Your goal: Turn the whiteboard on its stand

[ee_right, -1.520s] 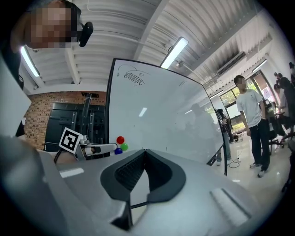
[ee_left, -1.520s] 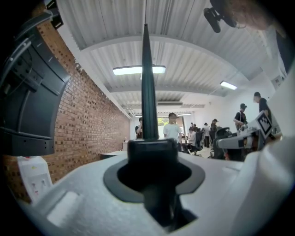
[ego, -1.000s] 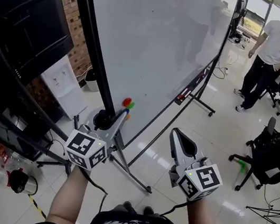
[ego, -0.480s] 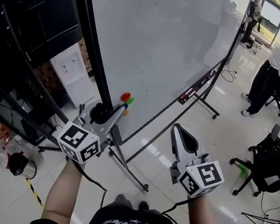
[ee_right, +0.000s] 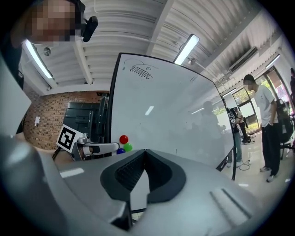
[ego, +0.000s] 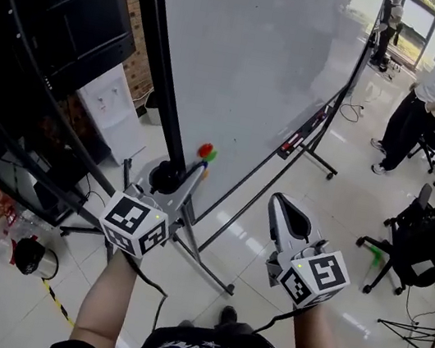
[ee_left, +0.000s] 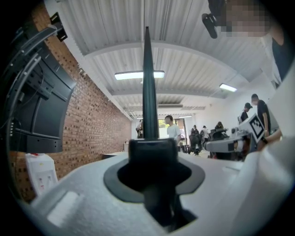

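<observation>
Whiteboard, scribble unreadable, black frame edge in left tool's grip; right tool closed, empty

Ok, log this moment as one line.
left gripper: shut on whiteboard frame | right gripper: shut, empty, apart from whiteboard

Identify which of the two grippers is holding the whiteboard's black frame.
The left gripper: its jaws clamp the whiteboard's black frame. The right gripper is shut on nothing, clear of it.
</observation>
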`<action>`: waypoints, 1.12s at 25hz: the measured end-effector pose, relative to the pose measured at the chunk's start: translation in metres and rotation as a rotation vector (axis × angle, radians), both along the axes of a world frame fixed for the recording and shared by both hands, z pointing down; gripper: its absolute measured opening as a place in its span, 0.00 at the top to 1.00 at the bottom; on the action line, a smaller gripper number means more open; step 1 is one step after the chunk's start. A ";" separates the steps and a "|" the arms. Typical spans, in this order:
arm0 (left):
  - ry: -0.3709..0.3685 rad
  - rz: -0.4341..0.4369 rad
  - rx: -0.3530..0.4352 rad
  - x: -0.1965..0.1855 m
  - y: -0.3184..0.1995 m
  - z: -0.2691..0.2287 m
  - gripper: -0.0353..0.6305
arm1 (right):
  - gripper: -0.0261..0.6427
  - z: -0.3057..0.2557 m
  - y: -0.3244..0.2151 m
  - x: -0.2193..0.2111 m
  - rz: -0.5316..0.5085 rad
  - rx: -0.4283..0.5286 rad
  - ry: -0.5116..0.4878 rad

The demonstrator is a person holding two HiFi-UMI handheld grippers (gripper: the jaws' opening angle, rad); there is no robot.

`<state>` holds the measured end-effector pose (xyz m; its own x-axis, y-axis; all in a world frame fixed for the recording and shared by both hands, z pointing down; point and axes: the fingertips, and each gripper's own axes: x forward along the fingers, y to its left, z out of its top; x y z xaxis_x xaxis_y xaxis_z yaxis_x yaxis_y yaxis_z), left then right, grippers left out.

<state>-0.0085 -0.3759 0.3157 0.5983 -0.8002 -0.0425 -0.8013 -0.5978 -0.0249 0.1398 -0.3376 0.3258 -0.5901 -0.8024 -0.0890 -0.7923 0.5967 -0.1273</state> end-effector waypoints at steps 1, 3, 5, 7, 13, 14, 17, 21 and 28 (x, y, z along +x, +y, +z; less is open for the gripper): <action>0.003 0.002 0.001 -0.001 0.001 0.000 0.75 | 0.95 0.000 0.004 -0.002 0.007 -0.004 -0.001; 0.013 0.010 0.011 -0.002 0.002 -0.002 0.75 | 0.95 0.001 0.012 -0.007 0.018 -0.010 -0.001; 0.018 0.016 0.015 -0.001 0.005 -0.002 0.75 | 0.95 0.004 0.019 -0.011 0.027 -0.017 -0.002; 0.020 0.021 0.016 -0.001 0.008 -0.001 0.75 | 0.95 0.006 0.027 -0.016 0.034 -0.022 0.000; 0.025 0.031 0.023 -0.018 0.023 -0.004 0.75 | 0.95 0.008 0.041 -0.024 0.053 -0.028 0.007; 0.026 0.034 0.023 -0.020 0.026 -0.004 0.75 | 0.95 0.008 0.043 -0.024 0.057 -0.029 0.006; 0.031 0.035 0.026 -0.027 0.037 -0.004 0.75 | 0.95 0.008 0.048 -0.029 0.064 -0.027 0.008; 0.036 0.039 0.031 -0.039 0.053 -0.005 0.75 | 0.95 0.007 0.057 -0.040 0.070 -0.021 0.008; 0.048 0.049 0.035 -0.059 0.080 -0.008 0.75 | 0.95 0.005 0.081 -0.057 0.102 -0.015 0.005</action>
